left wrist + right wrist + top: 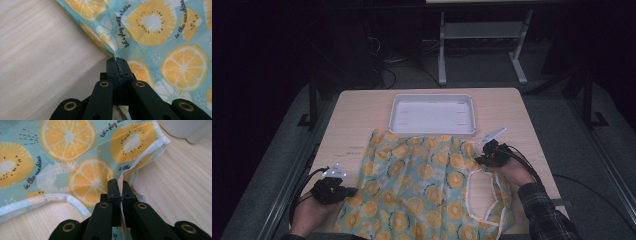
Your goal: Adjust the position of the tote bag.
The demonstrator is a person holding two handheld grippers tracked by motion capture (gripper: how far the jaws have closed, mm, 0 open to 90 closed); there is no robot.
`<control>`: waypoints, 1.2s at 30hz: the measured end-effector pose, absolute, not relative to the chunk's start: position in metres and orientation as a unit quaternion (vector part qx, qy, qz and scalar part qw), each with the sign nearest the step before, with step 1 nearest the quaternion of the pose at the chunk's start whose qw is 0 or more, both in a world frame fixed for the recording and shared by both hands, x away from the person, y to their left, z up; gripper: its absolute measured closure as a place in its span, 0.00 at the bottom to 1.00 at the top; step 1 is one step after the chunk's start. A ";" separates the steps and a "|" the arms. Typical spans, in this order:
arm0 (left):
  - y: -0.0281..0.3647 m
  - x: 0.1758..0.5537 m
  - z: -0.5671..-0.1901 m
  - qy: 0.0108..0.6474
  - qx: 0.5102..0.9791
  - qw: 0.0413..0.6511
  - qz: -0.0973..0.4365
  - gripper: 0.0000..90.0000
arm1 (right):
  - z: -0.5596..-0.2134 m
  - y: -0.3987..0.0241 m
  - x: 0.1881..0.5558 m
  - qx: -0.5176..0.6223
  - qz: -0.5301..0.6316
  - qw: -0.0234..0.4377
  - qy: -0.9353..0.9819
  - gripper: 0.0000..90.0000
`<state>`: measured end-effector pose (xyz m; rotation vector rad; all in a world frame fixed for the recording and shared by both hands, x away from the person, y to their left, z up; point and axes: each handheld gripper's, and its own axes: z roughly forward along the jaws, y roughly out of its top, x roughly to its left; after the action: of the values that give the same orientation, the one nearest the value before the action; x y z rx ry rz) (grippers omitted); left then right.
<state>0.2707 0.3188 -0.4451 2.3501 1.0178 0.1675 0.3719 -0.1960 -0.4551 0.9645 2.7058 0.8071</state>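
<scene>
Both edges are now pinched, so folding seems barely begun: the left gripper (346,189) and right gripper (483,150) each clamp the fruit-print garment (422,185) lying flat at lower centre, below the white tray (398,120).

Cloth garment (422,190): I see thin woven fabric, matt, printed citrus slices on light blue, soft creases, white bias trim along the armhole edge. Surface (357,120): pale wood-look laminate, smooth, faint grain, low sheen. Tray (432,129): white plastic, smooth, slightly glossy rim. My left claw (117,65) and right claw (119,187): black matt plastic, fine-textured, with brass-coloured metal rivets at the links. Sleeve (547,215): plaid cloth, matt.
</scene>
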 end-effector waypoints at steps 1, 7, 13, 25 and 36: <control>0.319 0.271 -0.445 0.380 0.878 0.284 0.063 1.00 | -0.455 -0.195 0.371 0.322 0.270 0.079 0.904 0.99; 0.322 0.276 -0.432 0.385 0.867 0.303 0.087 1.00 | -0.453 -0.193 0.364 0.309 0.259 0.065 0.913 0.99; 0.319 0.285 -0.421 0.380 0.864 0.313 0.104 1.00 | -0.451 -0.189 0.356 0.300 0.248 0.058 0.919 0.99; 0.304 0.311 -0.403 0.375 0.858 0.329 0.120 1.00 | -0.450 -0.177 0.340 0.266 0.240 0.049 0.932 0.99; 0.312 0.334 -0.414 0.399 0.853 0.317 0.115 1.00 | -0.450 -0.170 0.333 0.248 0.241 0.034 0.938 0.99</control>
<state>0.3338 0.3124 -0.4141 2.2449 1.0503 0.3017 0.3330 -0.1699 -0.4501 0.7634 2.8827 0.7408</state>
